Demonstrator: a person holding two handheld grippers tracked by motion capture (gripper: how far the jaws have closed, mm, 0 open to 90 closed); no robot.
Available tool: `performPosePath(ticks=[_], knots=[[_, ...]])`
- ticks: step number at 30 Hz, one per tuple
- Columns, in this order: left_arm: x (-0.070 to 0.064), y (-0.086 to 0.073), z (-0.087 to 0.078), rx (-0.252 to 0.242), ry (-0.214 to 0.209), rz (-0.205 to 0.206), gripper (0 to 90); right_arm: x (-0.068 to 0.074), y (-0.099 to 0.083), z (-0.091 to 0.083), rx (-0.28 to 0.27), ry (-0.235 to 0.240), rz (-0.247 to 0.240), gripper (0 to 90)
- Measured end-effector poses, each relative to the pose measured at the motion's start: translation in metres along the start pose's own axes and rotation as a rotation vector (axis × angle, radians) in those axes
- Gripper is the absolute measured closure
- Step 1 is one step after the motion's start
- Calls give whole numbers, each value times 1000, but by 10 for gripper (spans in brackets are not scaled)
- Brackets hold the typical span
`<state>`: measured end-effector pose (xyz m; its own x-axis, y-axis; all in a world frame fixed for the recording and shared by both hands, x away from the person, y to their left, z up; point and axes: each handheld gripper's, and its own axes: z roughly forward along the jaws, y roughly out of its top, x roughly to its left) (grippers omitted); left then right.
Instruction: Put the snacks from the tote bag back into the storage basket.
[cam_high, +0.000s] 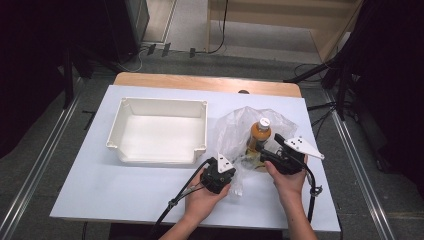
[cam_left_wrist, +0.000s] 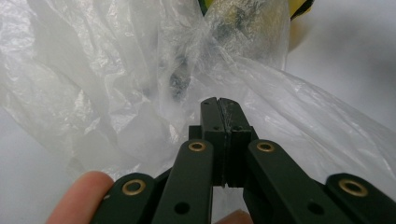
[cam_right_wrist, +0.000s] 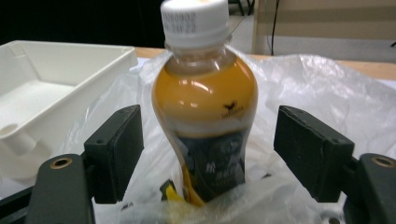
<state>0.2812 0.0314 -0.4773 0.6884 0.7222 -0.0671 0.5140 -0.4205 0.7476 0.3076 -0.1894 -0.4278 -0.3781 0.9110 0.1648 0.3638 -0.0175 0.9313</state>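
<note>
Covering most of the high view, a pale blue-white table (cam_high: 125, 190) carries everything, with a wooden edge showing along its far side. On its left half sits a white rectangular tub (cam_high: 159, 131), open-topped, well apart from both tools. To the right of the tub lies a crumpled clear plastic bag (cam_high: 235, 130), spread loosely on the table. A bottle (cam_high: 259, 134) of orange drink with a white cap stands upright in the bag's opening, its lower part wrapped by the film and its neck and cap clear of it. The right gripper (cam_high: 267, 155) comes at the bottle from the near right; in the right gripper view its jaws stand wide apart, one on each side of the bottle's (cam_right_wrist: 205, 121) dark-labelled waist, with a gap left on both sides so neither pad touches it. The left gripper (cam_high: 225, 161) sits at the bag's near left edge, just left of the bottle; in the left gripper view its jaws are pressed together on a fold of the plastic bag (cam_left_wrist: 280, 107), pinching the film between the pads.
</note>
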Motion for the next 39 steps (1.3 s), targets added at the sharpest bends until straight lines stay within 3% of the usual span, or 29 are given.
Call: performPosePath(ticks=[6,16,26,32,39], knots=[[0,0,1,3,-3,0,900,3,4,11,-16,10,31,273],[1,0,-1,-2,-7,7,900,8,5,28,-22,-49,15,295],[0,-1,-1,-9,-10,7,900,16,1,40,-50,-126,-43,301],[0,-1,-1,-11,-9,7,900,17,-1,44,-58,-148,-38,278],[0,-1,-2,-14,-12,3,900,16,-3,46,-51,-139,-35,298]])
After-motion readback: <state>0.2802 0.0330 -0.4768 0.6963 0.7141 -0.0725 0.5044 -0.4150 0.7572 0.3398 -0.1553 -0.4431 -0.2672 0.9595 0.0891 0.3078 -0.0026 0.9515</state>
